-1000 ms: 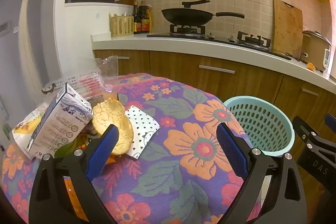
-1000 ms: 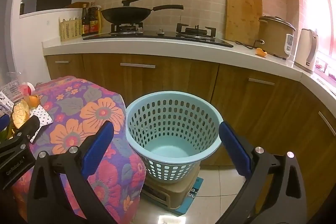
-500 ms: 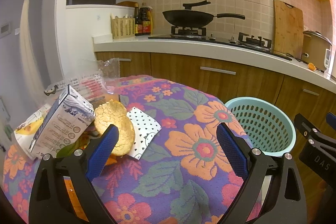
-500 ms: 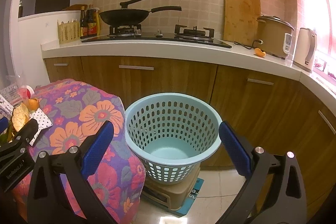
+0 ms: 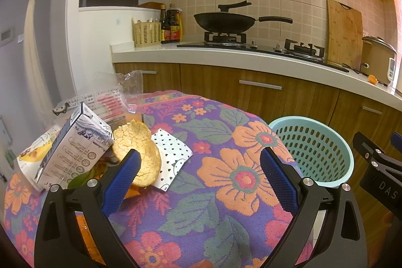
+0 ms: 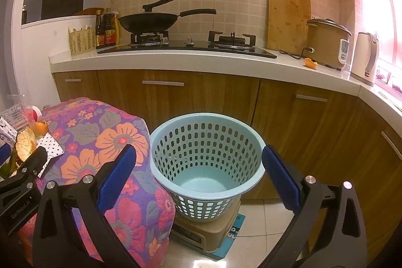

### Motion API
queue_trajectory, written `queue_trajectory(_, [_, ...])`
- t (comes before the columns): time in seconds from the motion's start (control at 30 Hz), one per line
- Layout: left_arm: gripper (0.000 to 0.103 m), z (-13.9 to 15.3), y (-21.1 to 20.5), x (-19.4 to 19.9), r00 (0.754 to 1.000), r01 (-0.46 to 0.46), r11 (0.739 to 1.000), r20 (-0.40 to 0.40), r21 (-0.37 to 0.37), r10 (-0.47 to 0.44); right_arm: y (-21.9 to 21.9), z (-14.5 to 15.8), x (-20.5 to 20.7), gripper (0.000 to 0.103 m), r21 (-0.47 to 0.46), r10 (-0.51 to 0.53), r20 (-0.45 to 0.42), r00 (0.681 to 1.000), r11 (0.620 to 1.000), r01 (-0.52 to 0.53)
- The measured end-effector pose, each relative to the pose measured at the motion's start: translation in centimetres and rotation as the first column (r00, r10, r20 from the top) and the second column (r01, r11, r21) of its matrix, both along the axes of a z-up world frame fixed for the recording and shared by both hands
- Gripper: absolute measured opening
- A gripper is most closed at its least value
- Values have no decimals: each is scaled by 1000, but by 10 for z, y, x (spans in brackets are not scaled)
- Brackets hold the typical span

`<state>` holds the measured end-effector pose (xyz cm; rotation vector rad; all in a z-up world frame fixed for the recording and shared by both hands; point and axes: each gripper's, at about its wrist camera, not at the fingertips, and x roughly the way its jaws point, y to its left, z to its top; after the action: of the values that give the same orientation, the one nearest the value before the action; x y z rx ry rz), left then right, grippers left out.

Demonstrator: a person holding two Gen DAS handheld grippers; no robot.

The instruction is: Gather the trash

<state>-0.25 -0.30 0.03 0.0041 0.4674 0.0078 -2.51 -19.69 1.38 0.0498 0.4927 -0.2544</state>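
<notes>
Since a second ago both views have shifted only a little, the trash pile sitting slightly lower in the left view. Left gripper [image 5: 198, 172] hovers with its jaws wide apart and nothing between them, above the flowered cloth on the bench [image 5: 226, 182]. Trash lies at the left: a milk carton [image 5: 72, 150], a dried peel [image 5: 137, 152], a dotted wrapper [image 5: 172, 157], a clear plastic bag [image 5: 105, 102]. Right gripper [image 6: 198, 172], also spread and holding nothing, hangs over the blue basket [image 6: 206, 157], which stands on a stool just beside the bench.
</notes>
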Motion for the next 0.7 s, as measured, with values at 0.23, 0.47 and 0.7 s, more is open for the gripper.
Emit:
queue_trajectory(0.23, [93, 0, -1, -1, 1000, 1, 1000, 1, 2, -1, 0, 0, 0, 95, 7, 9, -2, 1000, 1000, -9])
queue_trajectory(0.47, [94, 1, -1, -1, 1000, -1, 1000, 5, 1, 1, 2, -2, 1, 95, 3, 9, -8, 1000, 1000, -9])
queue_trajectory(0.7, [94, 1, -1, -2, 1000, -2, 1000, 5, 0, 2, 2, -3, 1, 95, 3, 7, -6, 1000, 1000, -7])
